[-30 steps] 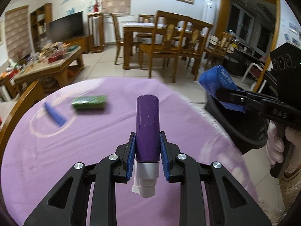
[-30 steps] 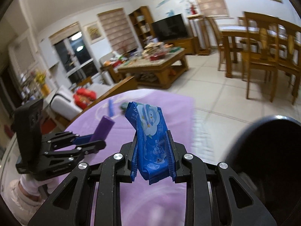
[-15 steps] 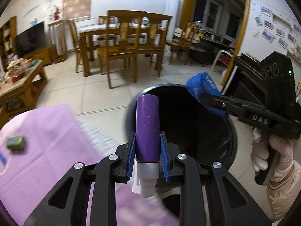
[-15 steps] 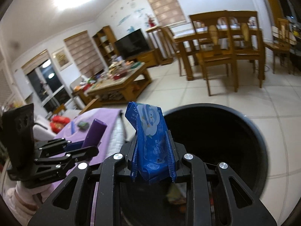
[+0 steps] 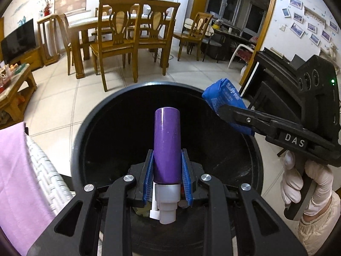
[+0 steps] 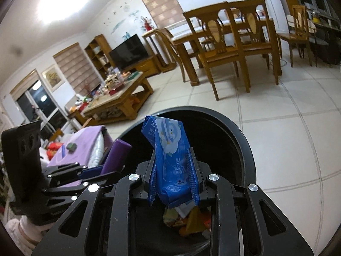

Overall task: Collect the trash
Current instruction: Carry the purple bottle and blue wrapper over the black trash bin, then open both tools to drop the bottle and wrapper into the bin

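left gripper [image 5: 167, 183] clamped on purple bottle [image 5: 166, 143] at frame centre, right gripper [image 6: 173, 181] gripping blue wipes pack [image 6: 170, 160], both above black bin [image 5: 100, 115], purple cloth [image 5: 15, 162] lower left

Far ahead of the fingers stand a wooden dining table [image 5: 85, 24] and chairs [image 5: 119, 42] on a tiled floor [image 6: 277, 111]. Off to their left are a cluttered coffee table [image 6: 119, 98], a television [image 6: 129, 51] and a purple cloth [image 5: 15, 170].
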A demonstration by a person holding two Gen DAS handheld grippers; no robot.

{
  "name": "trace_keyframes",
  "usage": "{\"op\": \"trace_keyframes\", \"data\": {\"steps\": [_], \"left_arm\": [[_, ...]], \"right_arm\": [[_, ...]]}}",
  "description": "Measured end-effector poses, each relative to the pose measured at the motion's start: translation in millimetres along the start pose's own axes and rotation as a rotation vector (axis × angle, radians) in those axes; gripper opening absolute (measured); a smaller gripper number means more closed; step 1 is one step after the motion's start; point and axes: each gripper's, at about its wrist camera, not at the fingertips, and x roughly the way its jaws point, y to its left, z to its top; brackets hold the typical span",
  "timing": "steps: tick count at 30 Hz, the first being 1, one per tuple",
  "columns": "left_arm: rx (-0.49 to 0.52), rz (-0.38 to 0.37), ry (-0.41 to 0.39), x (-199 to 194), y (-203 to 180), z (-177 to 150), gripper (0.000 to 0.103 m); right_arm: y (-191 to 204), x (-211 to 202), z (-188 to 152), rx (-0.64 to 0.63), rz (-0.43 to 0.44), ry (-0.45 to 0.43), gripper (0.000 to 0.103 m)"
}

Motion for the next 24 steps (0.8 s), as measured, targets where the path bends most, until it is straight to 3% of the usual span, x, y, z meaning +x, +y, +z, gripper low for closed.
{"op": "trace_keyframes", "data": {"steps": [7, 24], "left_arm": [[-0.002, 0.007, 0.045, 13.7, 1.0, -3.8, 0.025], [0.012, 0.009, 0.056, 19.9, -3.6, 2.7, 0.026]], "right_arm": [[0.3, 16.6, 0.9, 0.014, -0.006, 0.012, 0.026], [0.9, 47.4, 5.4, 0.01, -0.009, 0.038, 0.027]]}}
